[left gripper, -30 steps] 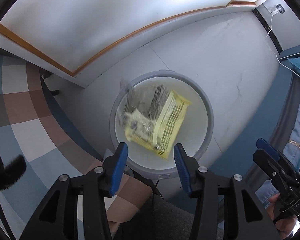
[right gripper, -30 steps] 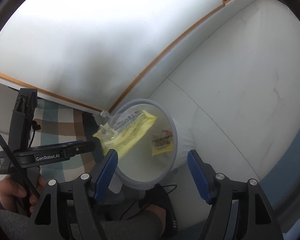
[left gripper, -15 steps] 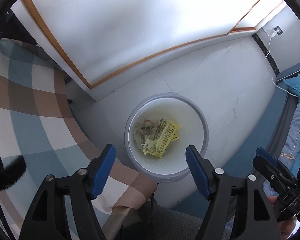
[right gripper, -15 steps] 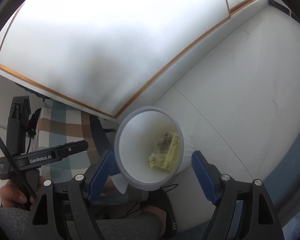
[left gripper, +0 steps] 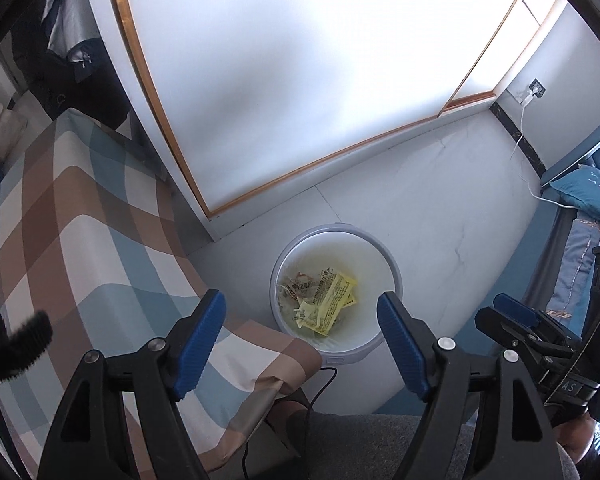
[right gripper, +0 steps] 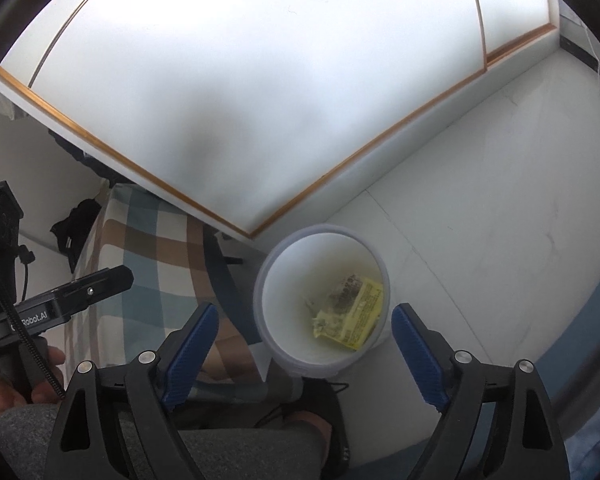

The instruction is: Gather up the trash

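Left tool (right gripper: 100, 284) reads "Robot.AI"; yellow wrapper's (left gripper: 330, 300) print illegible.

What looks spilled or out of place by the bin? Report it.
Nothing stands out. The bin stands upright on the floor, and the yellow wrappers lie inside it, none over the rim. Both tongs, left and right, are open and empty.

White lettering reading "Robot.AI" runs along the black body of the left gripper (right gripper: 66, 300). Dark print covers the crumpled yellow plastic wrapper (left gripper: 329, 300) inside the round white waste bin (left gripper: 384, 256), too small to read.
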A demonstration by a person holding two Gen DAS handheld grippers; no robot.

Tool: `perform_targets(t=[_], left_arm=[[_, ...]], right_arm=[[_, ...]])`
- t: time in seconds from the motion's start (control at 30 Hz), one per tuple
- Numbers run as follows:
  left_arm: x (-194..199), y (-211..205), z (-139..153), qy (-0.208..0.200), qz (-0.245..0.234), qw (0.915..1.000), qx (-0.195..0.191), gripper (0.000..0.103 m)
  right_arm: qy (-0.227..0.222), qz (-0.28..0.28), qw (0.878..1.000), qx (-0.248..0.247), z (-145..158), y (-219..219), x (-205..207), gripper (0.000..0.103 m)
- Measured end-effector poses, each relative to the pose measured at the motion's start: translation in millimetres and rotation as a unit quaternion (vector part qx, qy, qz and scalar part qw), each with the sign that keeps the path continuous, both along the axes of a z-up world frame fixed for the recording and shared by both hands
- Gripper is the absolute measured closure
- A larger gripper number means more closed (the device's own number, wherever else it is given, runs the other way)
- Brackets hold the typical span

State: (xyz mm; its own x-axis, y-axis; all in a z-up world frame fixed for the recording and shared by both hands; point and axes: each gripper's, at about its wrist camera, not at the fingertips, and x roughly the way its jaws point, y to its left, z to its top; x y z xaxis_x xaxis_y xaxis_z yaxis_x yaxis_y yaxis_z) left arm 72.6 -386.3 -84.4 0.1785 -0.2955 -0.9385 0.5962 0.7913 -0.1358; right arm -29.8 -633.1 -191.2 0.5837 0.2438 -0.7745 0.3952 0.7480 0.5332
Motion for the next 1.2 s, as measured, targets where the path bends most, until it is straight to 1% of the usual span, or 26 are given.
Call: perform_targets(t=[0.07, 0.3, 0.4, 0.57, 0.83, 1.03, 1.2], left_arm=[[-2, 2, 3, -0.001, 0.000, 1.0000, 0.000, 0.028], [-11, 4, 17, -0.016, -0.004, 0.9999, -0.002, 0.028], [-12, 4, 17, -0.021, -0.003, 0.9998, -0.001, 0.028], [-13, 4, 19, -0.027, -0.002, 0.9996, 0.002, 0.028], [-15, 5, 18, -0.032, 0.000, 0.9994, 0.015, 0.028], [-14, 7, 21, -0.030, 0.005, 0.9995, 0.009, 0.028], [-15, 7, 21, -0.034, 0.006, 0.9993, 0.014, 0.028]], right_arm=[[-0.007, 0.003, 1.000, 0.012, 6, 2, -1, 0.010], [-0.015, 0.020, 1.000, 0.009, 21, 12, -1, 0.007], [-0.017, 0.021, 1.000, 0.013, 23, 12, -1, 0.000], [-0.026, 0.021, 0.999, 0.009, 30, 11, -3, 0.000], [-0.024, 0.019, 1.000, 0.002, 31, 12, -3, 0.000], [-0.028, 0.021, 0.999, -0.003, 33, 14, -2, 0.000], [-0.028, 0.019, 0.999, -0.006, 34, 13, -2, 0.000]])
